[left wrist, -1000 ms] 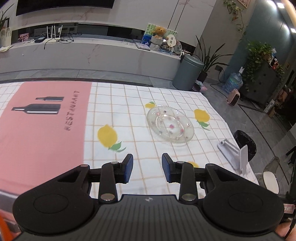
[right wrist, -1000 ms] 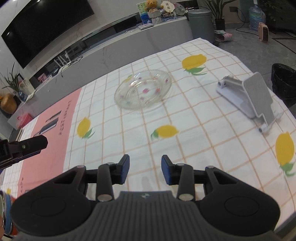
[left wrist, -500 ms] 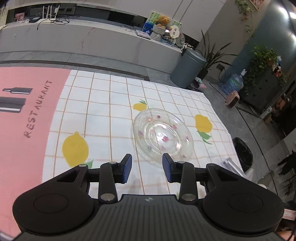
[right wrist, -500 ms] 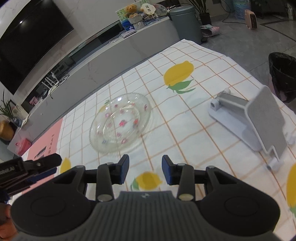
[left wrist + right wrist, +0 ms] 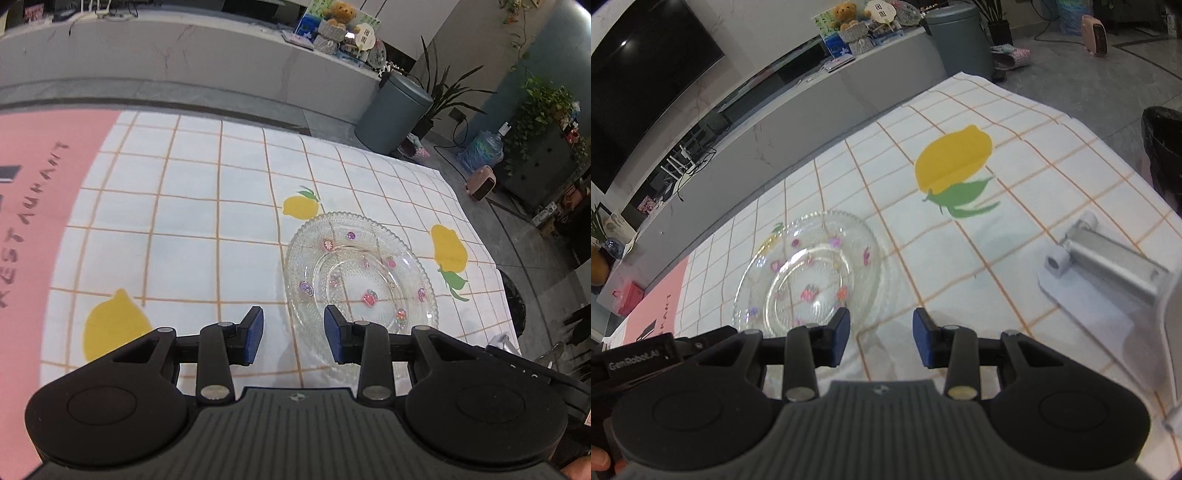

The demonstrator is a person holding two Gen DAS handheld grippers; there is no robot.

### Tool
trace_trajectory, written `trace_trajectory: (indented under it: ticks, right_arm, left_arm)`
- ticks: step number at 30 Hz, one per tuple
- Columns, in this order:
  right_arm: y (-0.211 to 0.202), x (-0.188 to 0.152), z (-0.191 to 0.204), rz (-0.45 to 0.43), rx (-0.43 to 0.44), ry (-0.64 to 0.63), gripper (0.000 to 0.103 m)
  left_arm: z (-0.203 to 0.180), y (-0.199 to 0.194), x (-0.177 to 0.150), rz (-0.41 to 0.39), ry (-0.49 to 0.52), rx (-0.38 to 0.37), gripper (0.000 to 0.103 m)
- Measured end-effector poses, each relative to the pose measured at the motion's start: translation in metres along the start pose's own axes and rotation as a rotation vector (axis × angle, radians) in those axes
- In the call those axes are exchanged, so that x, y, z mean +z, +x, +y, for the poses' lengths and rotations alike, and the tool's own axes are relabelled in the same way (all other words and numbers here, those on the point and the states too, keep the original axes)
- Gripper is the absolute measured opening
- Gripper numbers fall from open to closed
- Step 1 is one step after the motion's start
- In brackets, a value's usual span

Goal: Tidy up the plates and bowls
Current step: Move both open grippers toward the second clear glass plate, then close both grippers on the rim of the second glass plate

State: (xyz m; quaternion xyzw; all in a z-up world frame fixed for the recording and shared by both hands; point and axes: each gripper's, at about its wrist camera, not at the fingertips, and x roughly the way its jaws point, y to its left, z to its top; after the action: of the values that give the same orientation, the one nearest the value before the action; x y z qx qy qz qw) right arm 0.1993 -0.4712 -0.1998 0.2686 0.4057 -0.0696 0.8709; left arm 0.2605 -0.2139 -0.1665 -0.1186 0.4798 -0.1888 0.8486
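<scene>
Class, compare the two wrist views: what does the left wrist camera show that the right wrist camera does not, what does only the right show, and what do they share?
Only the left wrist view shows the pink RESTAURANT panel's lettering clearly and the leafy plants beside the wall.

Only the right wrist view shows the grey folding stand on the cloth and the dark television.

Both show the clear glass plate flat on the lemon-print tablecloth, a grey bin, and open tongs, left and right, holding nothing.

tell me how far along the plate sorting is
Nothing looks sorted yet. The glass plate lies flat on the tablecloth, ungripped. Left gripper and right gripper are open at its near rim. Grasping and placing remain; no bowl or stack is visible.
</scene>
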Motion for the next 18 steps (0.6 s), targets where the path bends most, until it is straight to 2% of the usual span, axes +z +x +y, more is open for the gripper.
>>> trace_trajectory:
  ticks: [3, 5, 6, 7, 8, 11, 18]
  right_arm:
    - [0.004, 0.001, 0.002, -0.011, -0.002, 0.001, 0.024]
    - [0.007, 0.0, 0.002, -0.008, 0.021, 0.009, 0.017]
    - [0.008, 0.0, 0.002, -0.007, 0.03, 0.012, 0.014]
    - [0.008, -0.001, 0.003, -0.009, 0.035, 0.008, 0.013]
    - [0.008, -0.002, 0.005, -0.013, 0.032, -0.001, 0.01]
    - [0.006, -0.005, 0.012, -0.025, 0.01, -0.036, 0.01]
    - [-0.006, -0.017, 0.009, -0.003, 0.021, -0.031, 0.009]
  left_arm:
    - [0.001, 0.006, 0.0, 0.003, -0.008, -0.014, 0.039]
    - [0.001, 0.008, 0.001, 0.006, -0.002, -0.022, 0.03]
    - [0.001, 0.008, 0.001, 0.011, 0.0, -0.03, 0.021]
    - [0.001, 0.009, 0.001, 0.018, 0.001, -0.034, 0.017]
    - [0.001, 0.008, 0.001, 0.017, 0.002, -0.035, 0.016]
    - [0.002, 0.005, 0.0, 0.017, 0.005, -0.034, 0.015]
    - [-0.003, -0.01, -0.01, 0.024, 0.046, 0.002, 0.011]
